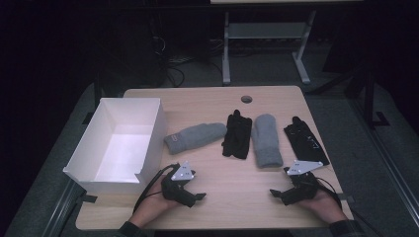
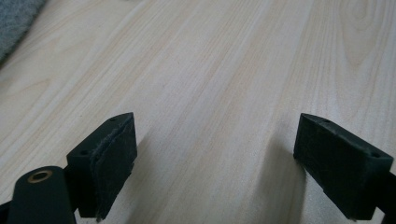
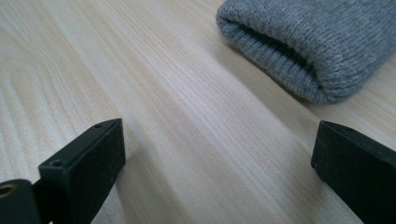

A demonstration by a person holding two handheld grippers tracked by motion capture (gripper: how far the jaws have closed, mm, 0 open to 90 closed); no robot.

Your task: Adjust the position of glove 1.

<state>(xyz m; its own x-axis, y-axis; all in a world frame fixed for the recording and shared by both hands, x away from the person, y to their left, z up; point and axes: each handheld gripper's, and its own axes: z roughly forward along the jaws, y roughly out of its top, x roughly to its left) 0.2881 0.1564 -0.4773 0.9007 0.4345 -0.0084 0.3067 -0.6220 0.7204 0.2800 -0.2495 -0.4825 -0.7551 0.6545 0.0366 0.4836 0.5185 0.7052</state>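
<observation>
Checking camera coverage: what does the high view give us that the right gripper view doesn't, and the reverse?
High view: the white box, the left grey mitten, two black gloves, the left gripper and both hands at the near edge.

Right gripper view: a close look into the knit cuff opening of the right grey mitten, and bare wood between the open jaws.

Shared: the wooden table, the right grey mitten and the right gripper, open and holding nothing.
</observation>
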